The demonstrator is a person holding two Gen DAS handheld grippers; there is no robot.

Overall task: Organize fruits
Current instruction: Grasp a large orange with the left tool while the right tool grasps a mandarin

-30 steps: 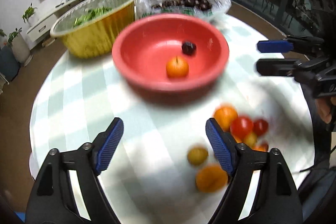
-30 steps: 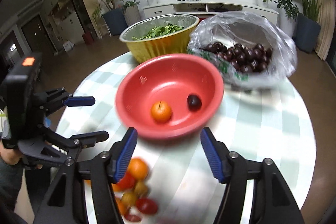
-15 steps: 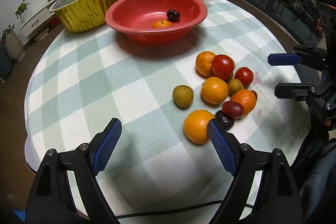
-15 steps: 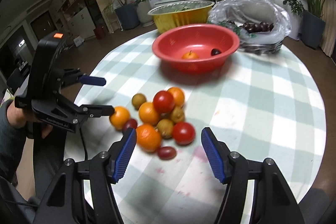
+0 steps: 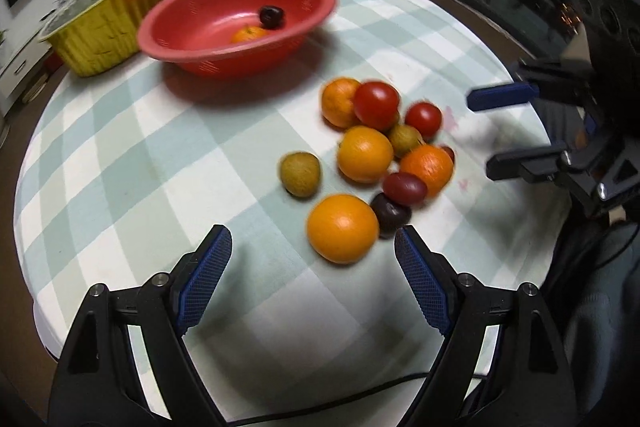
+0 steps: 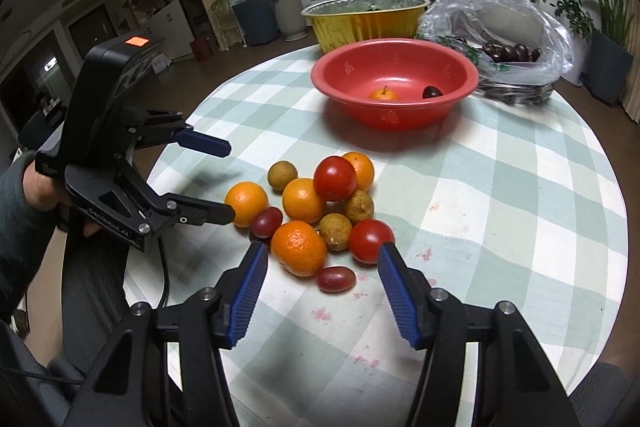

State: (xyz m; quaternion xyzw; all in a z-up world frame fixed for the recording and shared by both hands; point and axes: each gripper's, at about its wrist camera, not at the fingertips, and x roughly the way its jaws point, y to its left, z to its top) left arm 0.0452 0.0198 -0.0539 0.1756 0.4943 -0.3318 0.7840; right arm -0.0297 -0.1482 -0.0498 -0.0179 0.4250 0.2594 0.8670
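The jaws of the right gripper point(image 6: 322, 281) stand apart with nothing pressed between them, though they have just been closing a little; a mandarin point(image 6: 299, 247) and a red grape point(image 6: 336, 278) lie just ahead of the gap, untouched. The jaws of the left gripper point(image 5: 312, 281) are held wide and empty, with a large orange point(image 5: 343, 228) and a dark cherry point(image 5: 391, 214) just beyond the fingertips. Between the two grippers the loose pile of fruit point(image 6: 320, 203) rests on the checked tabletop point(image 6: 500, 227): oranges, tomatoes, small brown-green fruits, grapes. Farther off, a red bowl point(image 6: 394, 83) already holds one small orange point(image 6: 383, 94) and one dark cherry point(image 6: 432, 91). The step in hand is judged to be the approach to a pick, with most of the sorting not yet done. For the next move, one piece at the pile's near edge would need to be singled out, the jaws lowered around it without its neighbours being nudged into rolling, and closed gently before a carry to the bowl.
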